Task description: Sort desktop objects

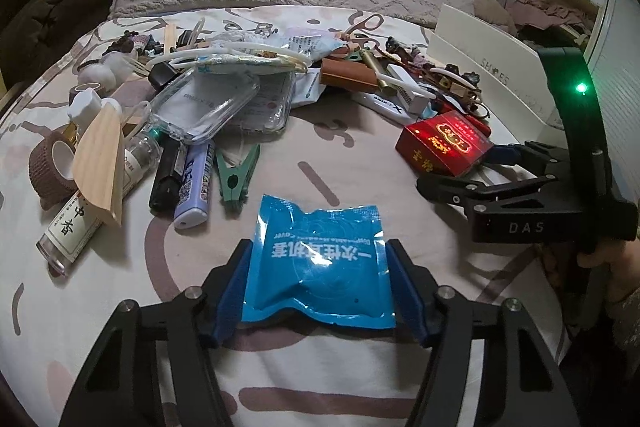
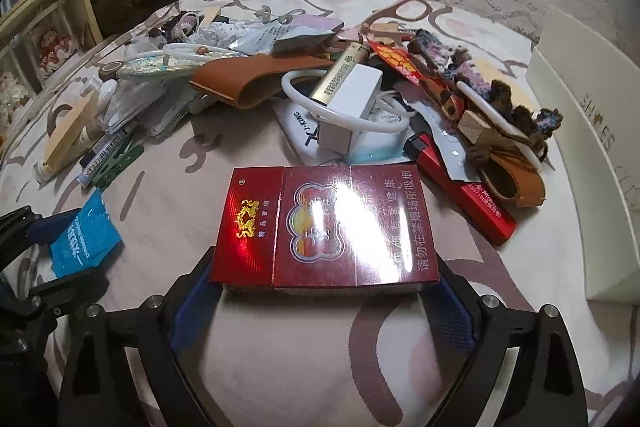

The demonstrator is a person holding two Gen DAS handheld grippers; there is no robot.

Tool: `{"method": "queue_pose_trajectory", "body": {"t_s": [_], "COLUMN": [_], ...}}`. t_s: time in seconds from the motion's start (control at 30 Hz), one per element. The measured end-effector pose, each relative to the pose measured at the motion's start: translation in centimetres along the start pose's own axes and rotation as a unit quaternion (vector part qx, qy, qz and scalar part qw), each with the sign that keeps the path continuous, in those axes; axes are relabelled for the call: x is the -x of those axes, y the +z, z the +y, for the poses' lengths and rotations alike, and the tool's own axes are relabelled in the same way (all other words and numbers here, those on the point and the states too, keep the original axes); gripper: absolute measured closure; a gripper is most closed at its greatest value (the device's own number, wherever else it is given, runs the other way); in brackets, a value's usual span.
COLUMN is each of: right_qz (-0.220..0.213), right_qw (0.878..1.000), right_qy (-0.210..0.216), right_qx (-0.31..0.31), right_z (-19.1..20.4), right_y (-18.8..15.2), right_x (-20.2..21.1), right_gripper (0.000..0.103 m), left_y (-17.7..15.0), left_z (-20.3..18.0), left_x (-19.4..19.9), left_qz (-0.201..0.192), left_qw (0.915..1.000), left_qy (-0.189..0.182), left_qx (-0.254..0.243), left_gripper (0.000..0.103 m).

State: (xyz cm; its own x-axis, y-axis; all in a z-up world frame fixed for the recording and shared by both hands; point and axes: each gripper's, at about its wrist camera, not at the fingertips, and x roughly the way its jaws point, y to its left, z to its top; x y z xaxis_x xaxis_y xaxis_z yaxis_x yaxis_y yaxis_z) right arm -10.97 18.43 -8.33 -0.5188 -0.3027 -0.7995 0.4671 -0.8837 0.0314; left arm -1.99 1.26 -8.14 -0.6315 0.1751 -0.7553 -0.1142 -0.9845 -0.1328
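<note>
On the bedsheet (image 1: pixel 360 155), clutter beyond, each hand-held gripper pinches: left (image 1: pixel 320 283) blue packet (image 1: pixel 316 267), right (image 2: pixel 324 291) red box (image 2: pixel 324 227).

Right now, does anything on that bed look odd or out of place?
Yes: desk clutter is heaped on the patterned bedsheet instead of a desk. Near the pillows, a tangled pile mixes a white looped cable, a tan leather case and brown crocheted yarn, lying crisscross over each other.

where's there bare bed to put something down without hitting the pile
Bare sheet lies in the middle, between the green clip and the red box, behind the blue packet. More lies near the cameras, below both grippers. The back, from tape roll to white box, is crowded.
</note>
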Motion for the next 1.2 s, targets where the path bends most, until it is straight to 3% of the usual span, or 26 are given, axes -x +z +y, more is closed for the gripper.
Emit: {"method": "queue_pose_trajectory", "body": {"t_s": [0.47, 1.2], "right_qz": [-0.013, -0.071], "right_qw": [1.0, 0.997], "right_qy": [0.002, -0.014], "right_qx": [0.004, -0.026], "right_z": [0.3, -1.3], "right_y": [0.1, 0.9], "right_x": [1.1, 6.0], "right_gripper": [0.013, 0.013], "left_y": [0.5, 2.3], "left_z": [0.6, -0.6], "left_x": [0.4, 2.7], "left_qz": [-0.014, -0.059], "left_qw": [0.9997, 0.9982], "left_qy": [-0.012, 0.001], "left_qx": [0.015, -0.01], "left_gripper": [0.047, 0.047]}}
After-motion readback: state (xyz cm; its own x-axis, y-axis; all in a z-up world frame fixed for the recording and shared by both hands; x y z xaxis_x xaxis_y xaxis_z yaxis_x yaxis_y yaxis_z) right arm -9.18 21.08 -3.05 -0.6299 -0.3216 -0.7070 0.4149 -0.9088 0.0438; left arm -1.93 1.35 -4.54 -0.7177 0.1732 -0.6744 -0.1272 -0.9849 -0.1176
